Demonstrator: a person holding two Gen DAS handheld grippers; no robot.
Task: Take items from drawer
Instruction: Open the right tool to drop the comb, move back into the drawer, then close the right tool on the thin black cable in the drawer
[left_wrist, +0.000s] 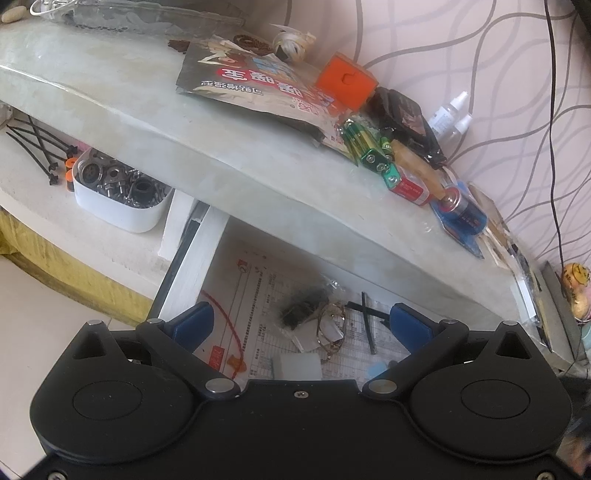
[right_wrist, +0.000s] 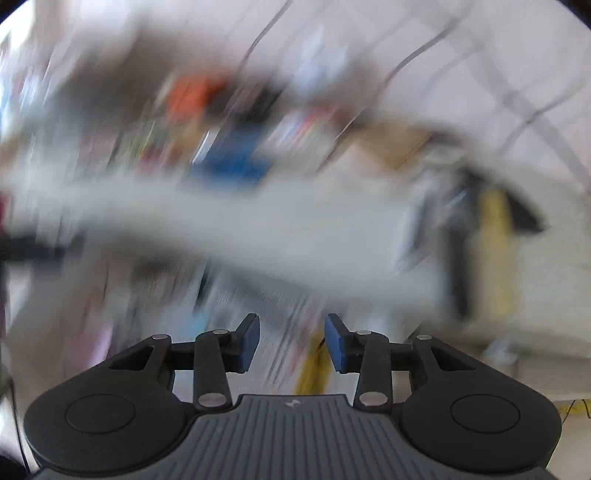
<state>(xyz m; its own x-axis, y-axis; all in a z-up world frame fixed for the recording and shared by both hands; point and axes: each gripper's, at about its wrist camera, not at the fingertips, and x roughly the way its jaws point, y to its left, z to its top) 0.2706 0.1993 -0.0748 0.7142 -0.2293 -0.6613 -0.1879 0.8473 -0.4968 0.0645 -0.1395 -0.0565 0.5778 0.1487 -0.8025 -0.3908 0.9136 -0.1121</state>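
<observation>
Matte black left gripper (left_wrist: 302, 325), blue-padded fingertips (left_wrist: 195, 321), round silver pivot pins; ribbed grey right gripper (right_wrist: 290, 341), blue pads, small logo perhaps, blurred.

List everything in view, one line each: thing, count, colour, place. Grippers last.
Drawer: one, white, pulled open under the desk top.
Paper sheet: one, white with red print, lining the drawer.
Small bag: one, clear with dark contents, in the drawer.
Key ring: one, metal, in the drawer.
White block: one, in the drawer, nearest the left gripper.
Desk top: one, pale grey.
Snack packet: one, printed, on the desk top.
Orange box: one, beside the packet.
Batteries: several, green and gold.
Dropper bottles: two, clear, by the wall.
White tray: one, holding metal parts, on the shelf.
Left gripper: open, over the drawer.
Right gripper: open; surroundings blurred.
</observation>
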